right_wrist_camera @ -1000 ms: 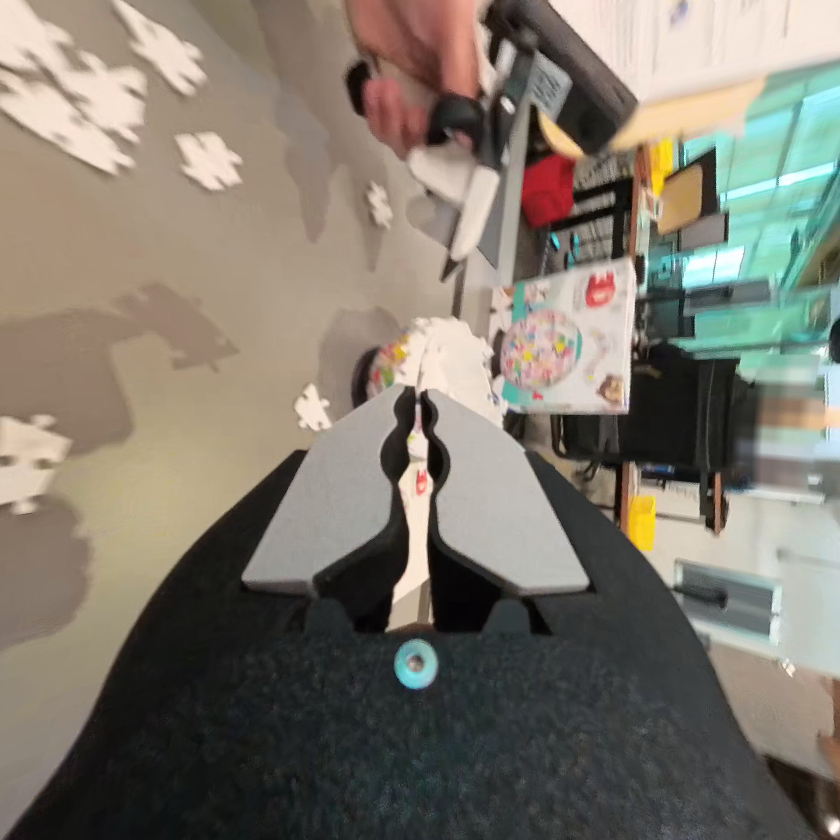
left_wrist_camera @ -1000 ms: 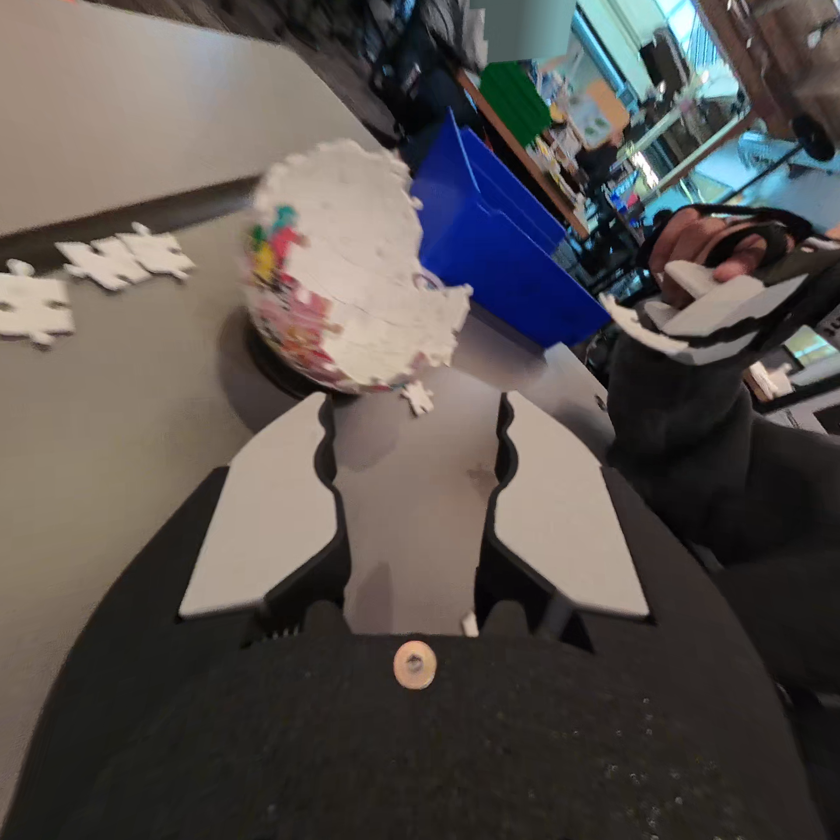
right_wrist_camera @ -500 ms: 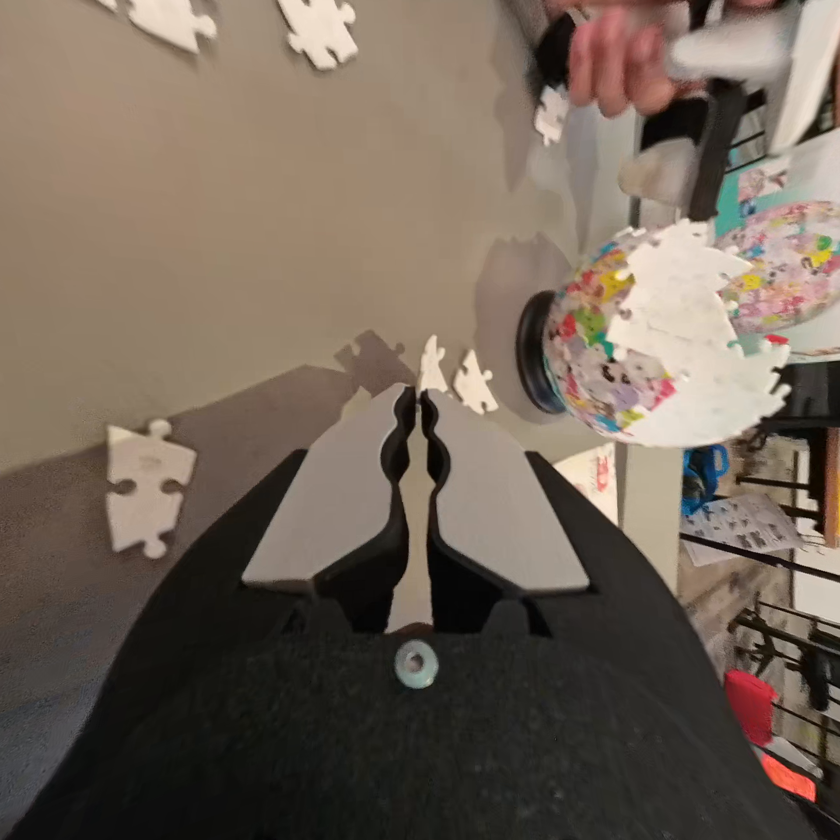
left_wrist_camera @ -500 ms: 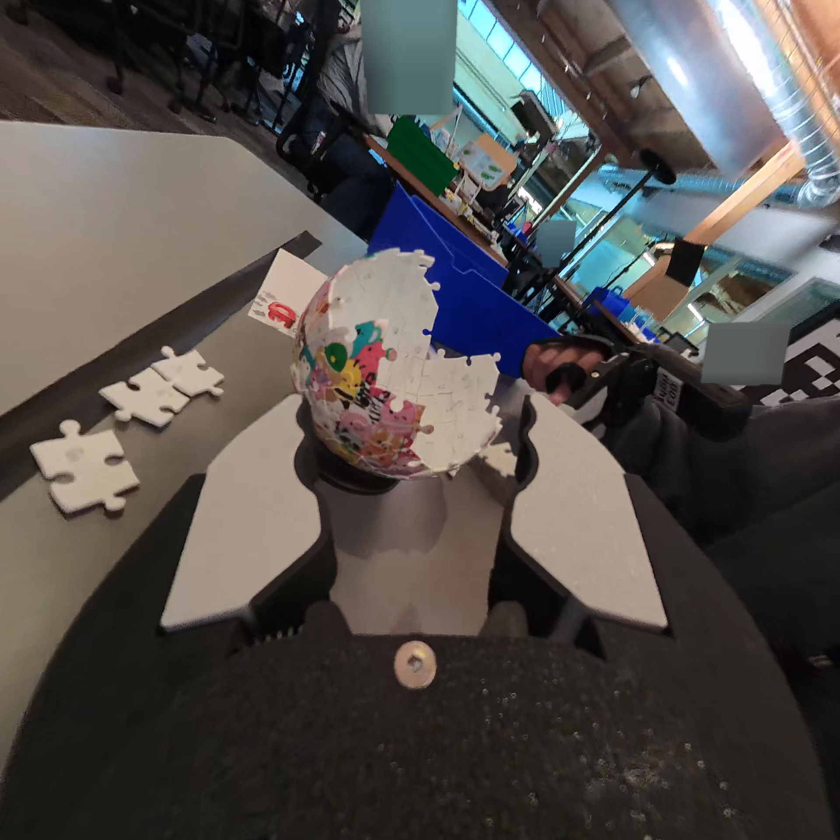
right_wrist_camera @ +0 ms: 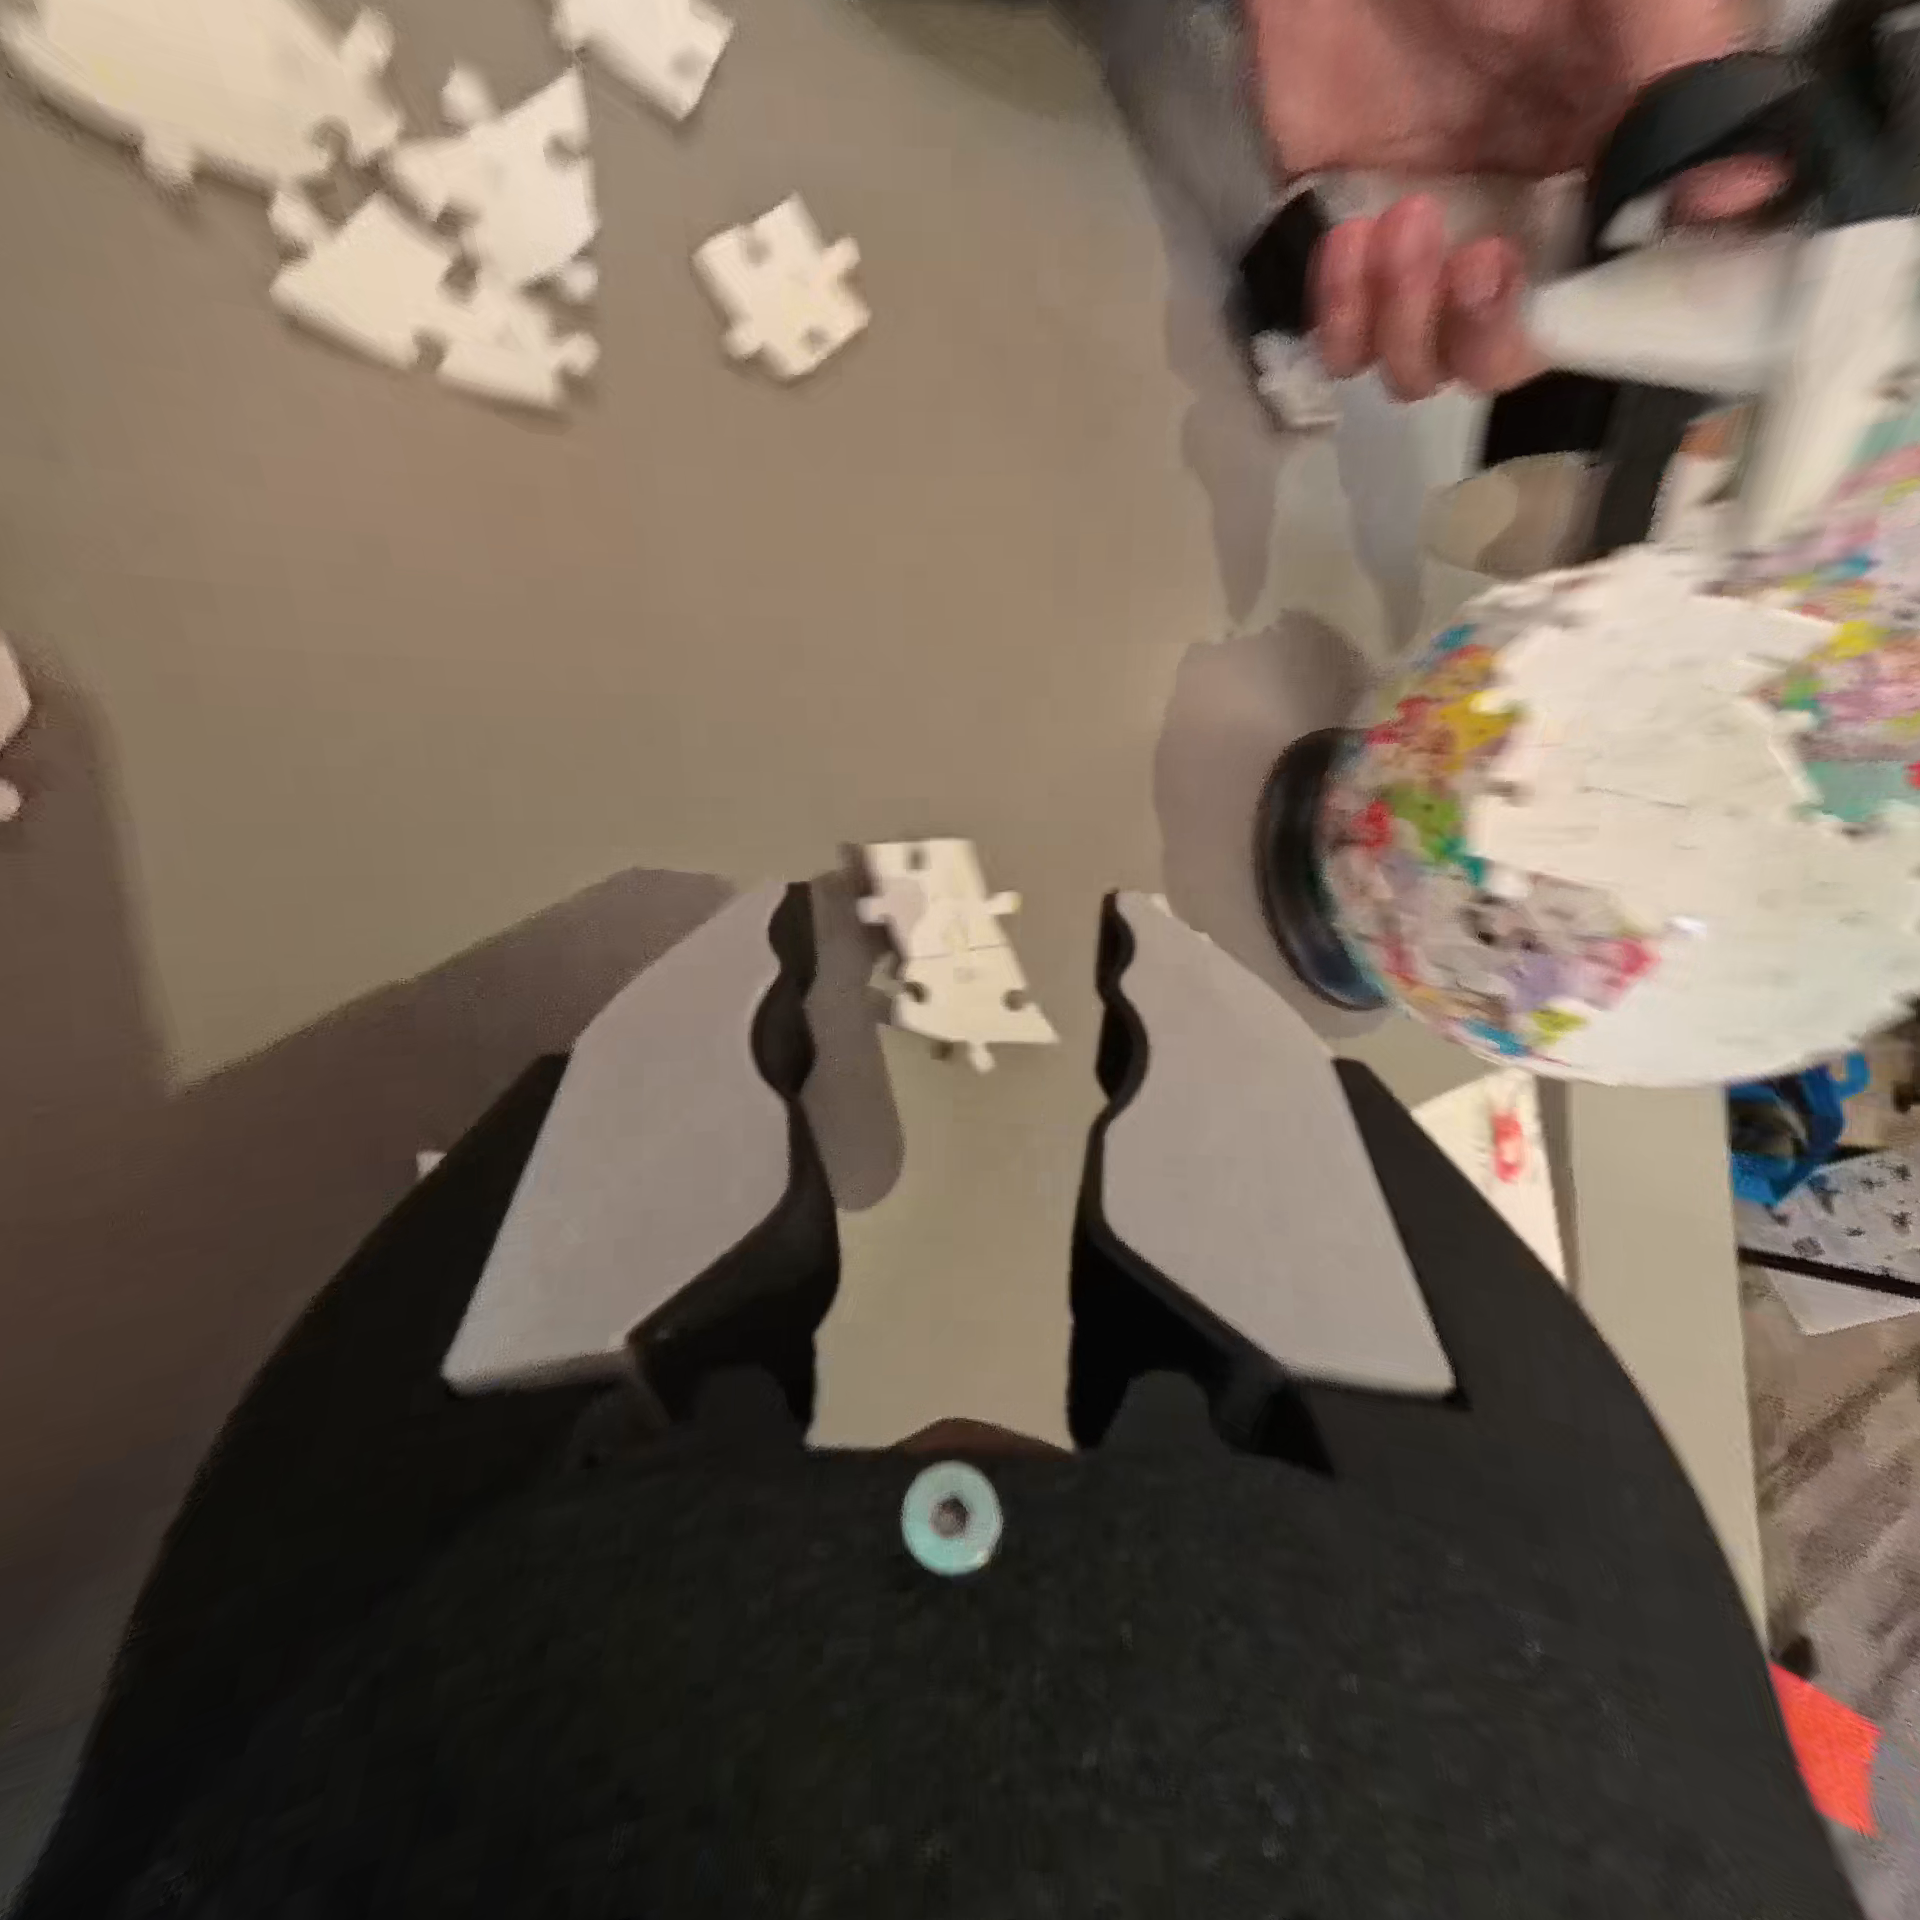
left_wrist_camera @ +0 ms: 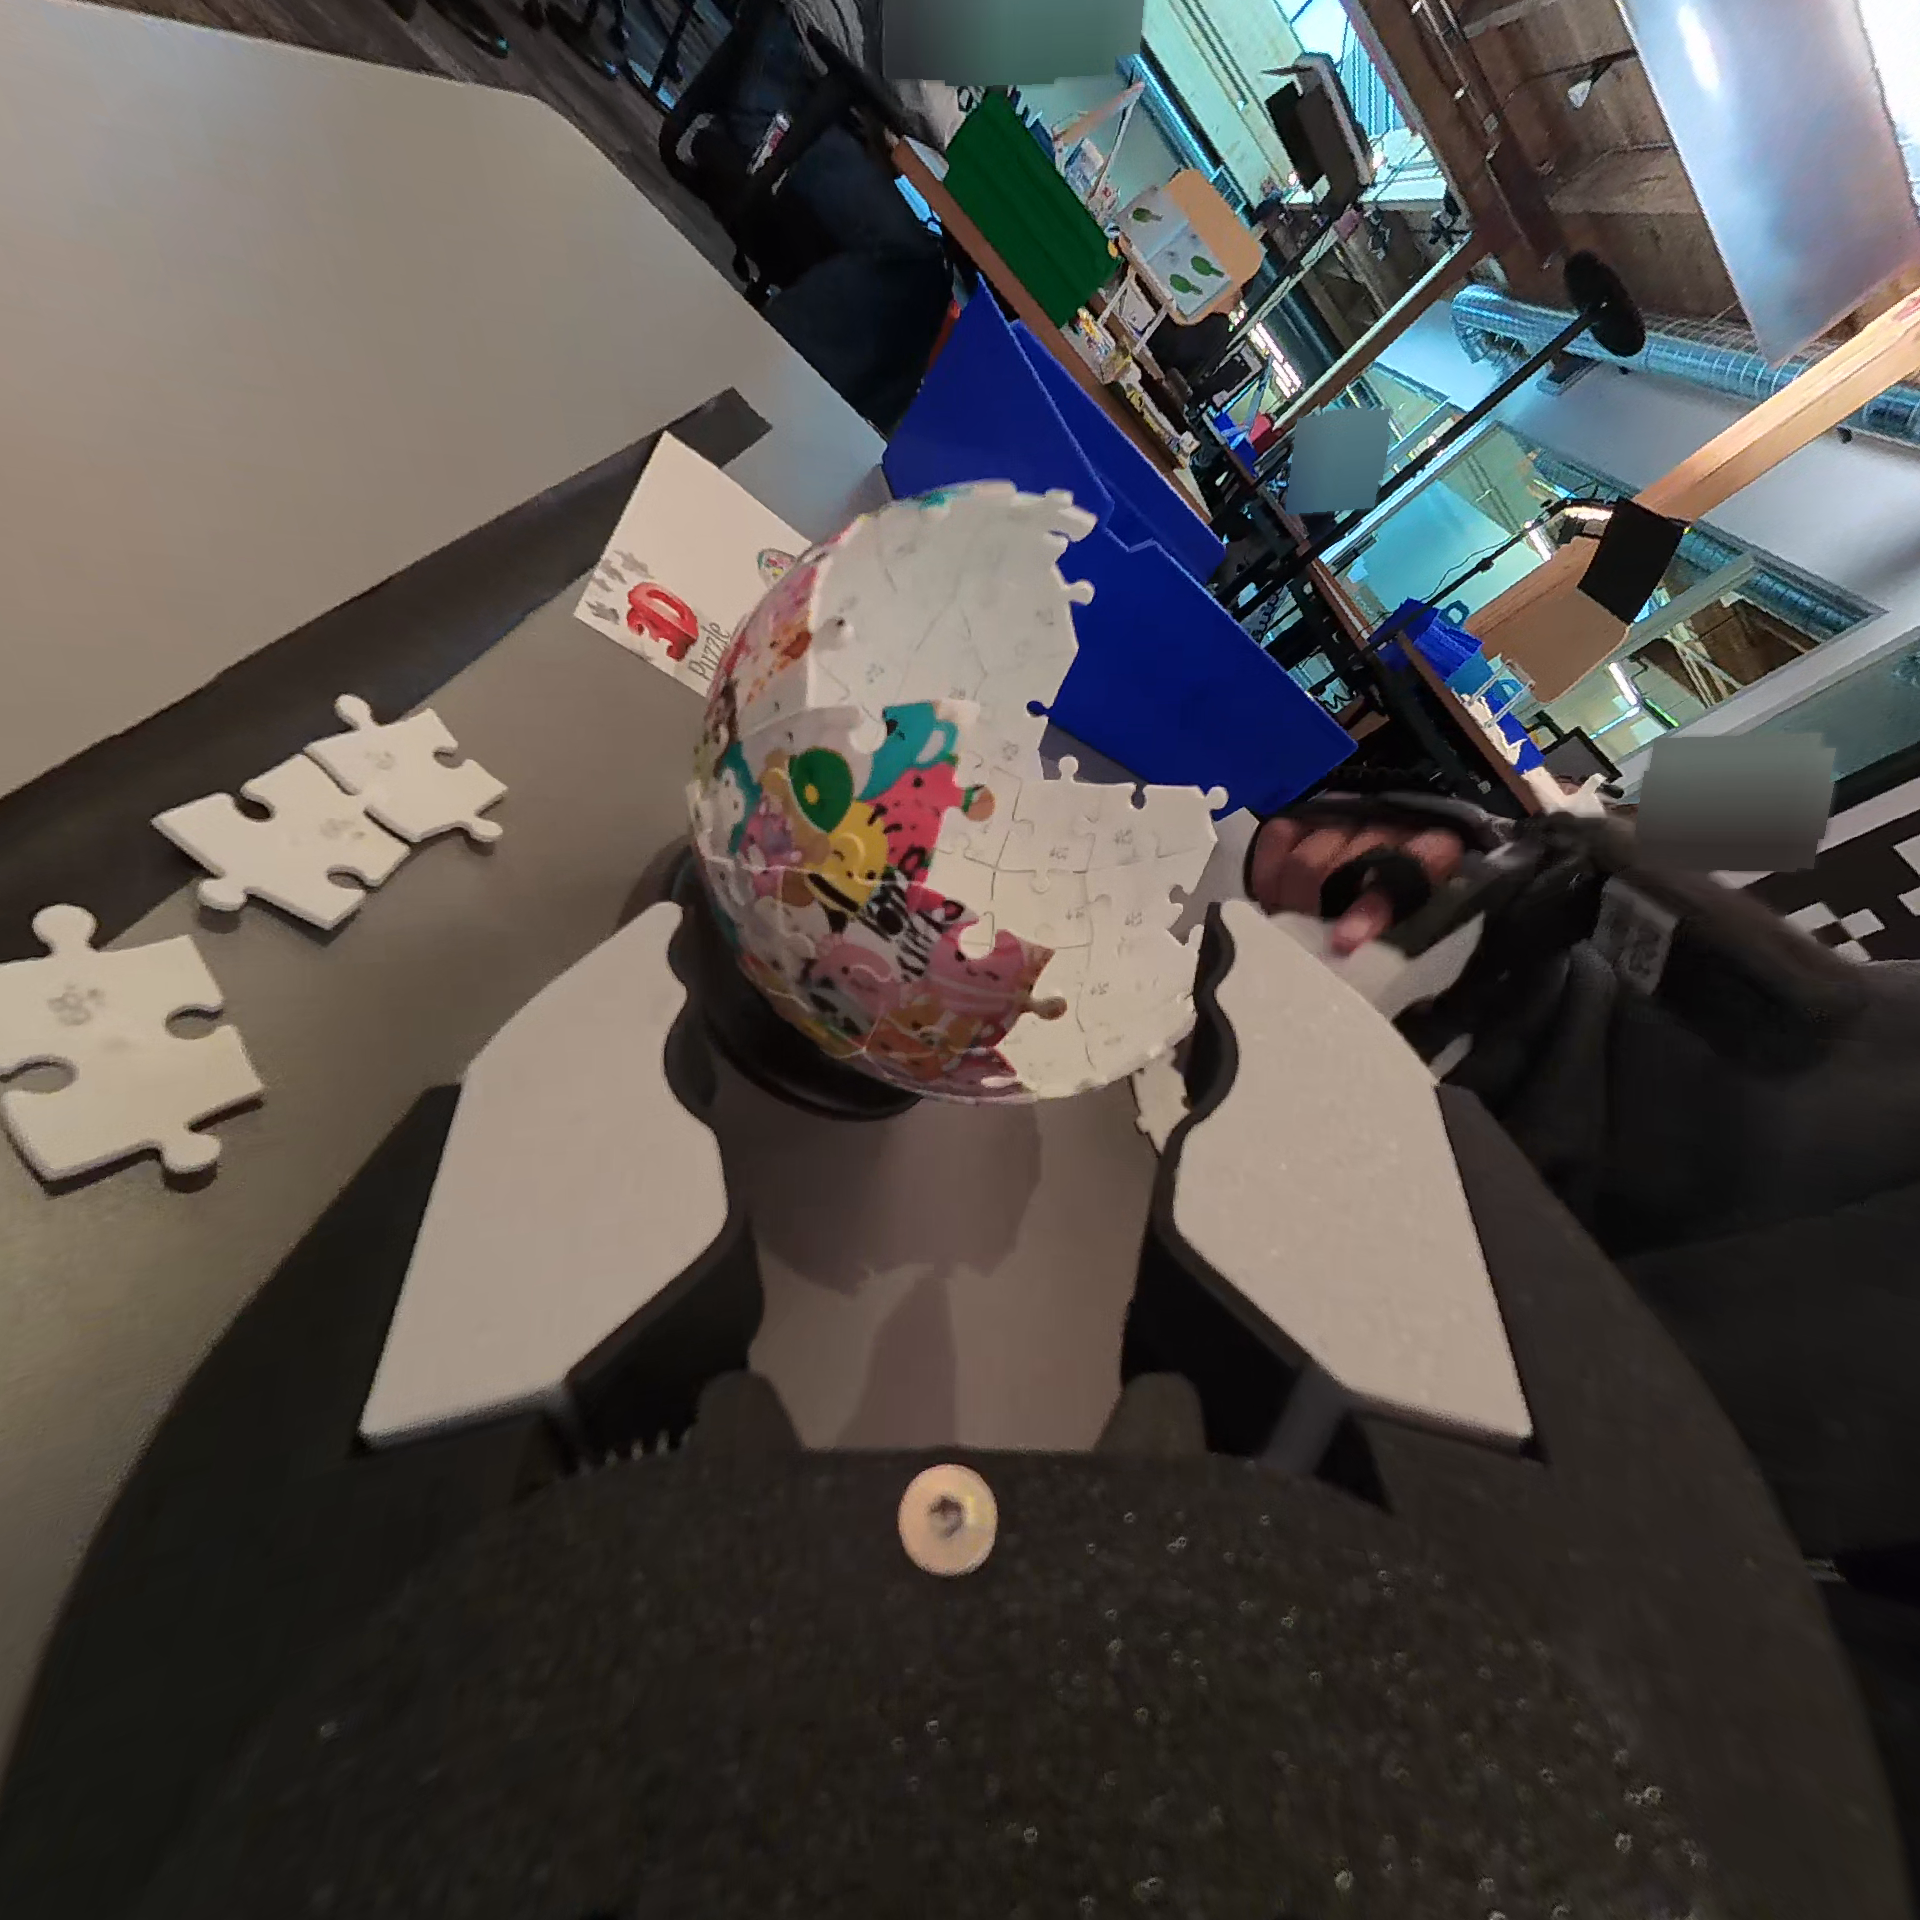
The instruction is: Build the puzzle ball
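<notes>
So I'm hovering my left claw [left_wrist_camera: 940, 997] with its fingers spread wide either side of the half-built puzzle ball [left_wrist_camera: 935, 821], which is sitting on its dark stand [right_wrist_camera: 1294, 862] on the tabletop [right_wrist_camera: 623, 644]. Not touching it as far as I can tell. That shell is looking thin, light and ready to pop apart, so I'm planning to cup it low on the finished coloured part, not the ragged rim. My right claw [right_wrist_camera: 945, 935] is open and empty too, hanging over a small joined white piece [right_wrist_camera: 951, 956] lying flat. I'm guessing thin edges, slippery, pinch gently.
</notes>
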### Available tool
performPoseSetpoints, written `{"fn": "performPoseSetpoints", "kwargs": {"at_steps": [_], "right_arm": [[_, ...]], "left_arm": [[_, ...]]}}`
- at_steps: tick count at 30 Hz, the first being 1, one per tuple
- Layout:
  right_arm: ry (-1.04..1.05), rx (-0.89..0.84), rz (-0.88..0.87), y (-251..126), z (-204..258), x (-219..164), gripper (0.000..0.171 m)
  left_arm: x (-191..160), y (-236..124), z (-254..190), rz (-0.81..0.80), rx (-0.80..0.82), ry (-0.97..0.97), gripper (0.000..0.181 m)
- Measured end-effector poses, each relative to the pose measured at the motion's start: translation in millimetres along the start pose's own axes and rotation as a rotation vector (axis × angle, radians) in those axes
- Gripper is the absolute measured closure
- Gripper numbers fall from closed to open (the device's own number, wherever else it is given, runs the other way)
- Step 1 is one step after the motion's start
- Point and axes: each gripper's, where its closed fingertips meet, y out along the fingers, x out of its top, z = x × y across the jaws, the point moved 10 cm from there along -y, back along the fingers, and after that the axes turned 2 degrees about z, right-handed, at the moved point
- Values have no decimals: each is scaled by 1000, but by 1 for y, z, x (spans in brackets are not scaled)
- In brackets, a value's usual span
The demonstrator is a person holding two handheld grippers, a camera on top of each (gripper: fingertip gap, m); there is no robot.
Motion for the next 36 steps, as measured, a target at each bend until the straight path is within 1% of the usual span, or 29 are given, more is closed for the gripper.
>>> {"fn": "performPoseSetpoints", "kwargs": {"at_steps": [2,3,5,7,9,13,16,23,25,28,31,34,36], "right_arm": [[96,-81,-35,-14,-28,-1,100],[158,-108,-18,-19,-45,-6,90],[294,-91,69,-17,-73,-23,71],[406,-65,171,-2,-93,-38,64],[470,-15,166,15,-101,-41,58],[490,15,91,36,-103,-33,57],[494,7,92,43,-104,-32,52],[522,61,87,58,-109,-41,52],[517,43,95,57,-111,-44,52],[479,-20,87,44,-114,-42,52],[407,-57,32,37,-115,-35,49],[398,-38,47,44,-116,-37,43],[406,-18,47,50,-115,-39,41]], "left_arm": [[-2,3,0,11,8,-8,92],[-3,5,0,14,11,-13,92],[-5,8,0,23,8,-27,91],[-5,10,-1,31,9,-33,90],[-6,12,-3,28,5,-34,90],[-7,12,-6,21,11,-33,88],[-8,9,-8,8,19,-34,87],[-5,-6,-16,-72,11,-27,88],[-5,-10,-16,-85,30,-13,89],[-9,-11,-10,-80,43,-39,87],[-12,-9,-8,-78,34,-60,86],[-14,-2,-12,-42,21,-48,85],[-14,2,-17,-41,27,-37,80]]}}
